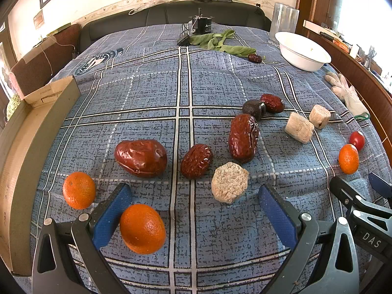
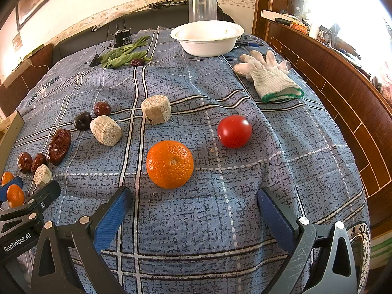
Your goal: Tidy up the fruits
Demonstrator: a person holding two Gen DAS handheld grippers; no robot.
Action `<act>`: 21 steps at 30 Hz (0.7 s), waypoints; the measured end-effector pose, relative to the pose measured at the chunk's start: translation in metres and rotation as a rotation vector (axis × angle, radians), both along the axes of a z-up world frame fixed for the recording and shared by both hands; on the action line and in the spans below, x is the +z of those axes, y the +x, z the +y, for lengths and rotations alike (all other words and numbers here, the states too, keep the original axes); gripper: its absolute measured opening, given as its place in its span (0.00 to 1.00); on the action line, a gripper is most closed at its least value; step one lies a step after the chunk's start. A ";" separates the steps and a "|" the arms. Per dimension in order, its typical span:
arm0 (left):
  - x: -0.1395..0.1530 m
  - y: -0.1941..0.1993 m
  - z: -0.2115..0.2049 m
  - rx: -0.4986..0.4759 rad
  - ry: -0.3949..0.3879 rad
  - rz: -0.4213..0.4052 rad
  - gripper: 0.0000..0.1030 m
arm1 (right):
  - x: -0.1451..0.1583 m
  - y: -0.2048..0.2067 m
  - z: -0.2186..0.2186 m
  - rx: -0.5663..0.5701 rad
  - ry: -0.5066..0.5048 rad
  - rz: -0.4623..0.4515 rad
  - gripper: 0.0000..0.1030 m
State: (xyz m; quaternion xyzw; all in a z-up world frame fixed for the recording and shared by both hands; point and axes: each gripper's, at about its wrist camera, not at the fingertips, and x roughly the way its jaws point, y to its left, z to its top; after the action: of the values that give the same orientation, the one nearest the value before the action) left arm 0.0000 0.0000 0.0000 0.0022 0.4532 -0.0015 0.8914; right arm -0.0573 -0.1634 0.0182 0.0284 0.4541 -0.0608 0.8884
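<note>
Now the left gripper (image 1: pixel 193 203), jaws spread wide, has a mandarin (image 1: pixel 142 229) just beside its left finger.

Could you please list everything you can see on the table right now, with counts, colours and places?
Mandarins: four, orange; three near the left gripper, one before the right gripper.
Red dates: six, dark red; mid-cloth, one far off by the leaves.
Dark fruit: one, blackish; touching a date.
Beige chunks: three, pale tan; centre and right.
Cherry tomato: one, red; beyond the right mandarin.
Bowl: one, white; far end.
Clear cup: one; behind the bowl.
Green leaves: a bunch; far end.
Gloves: white; right side.
Tablecloth: blue plaid.
Left gripper: open.
Right gripper: open.
</note>
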 end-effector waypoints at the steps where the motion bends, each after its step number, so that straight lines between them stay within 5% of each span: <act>1: 0.000 0.000 0.000 0.000 0.000 0.000 1.00 | 0.000 0.000 0.000 0.000 0.000 0.000 1.00; 21: 0.002 -0.006 0.005 -0.144 -0.002 0.097 1.00 | 0.002 -0.007 0.001 -0.035 0.019 0.068 1.00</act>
State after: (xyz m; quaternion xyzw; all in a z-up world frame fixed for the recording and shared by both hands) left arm -0.0061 0.0048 0.0018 0.0340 0.4945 -0.0662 0.8660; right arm -0.0640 -0.1628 0.0202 0.0426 0.4839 -0.0733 0.8710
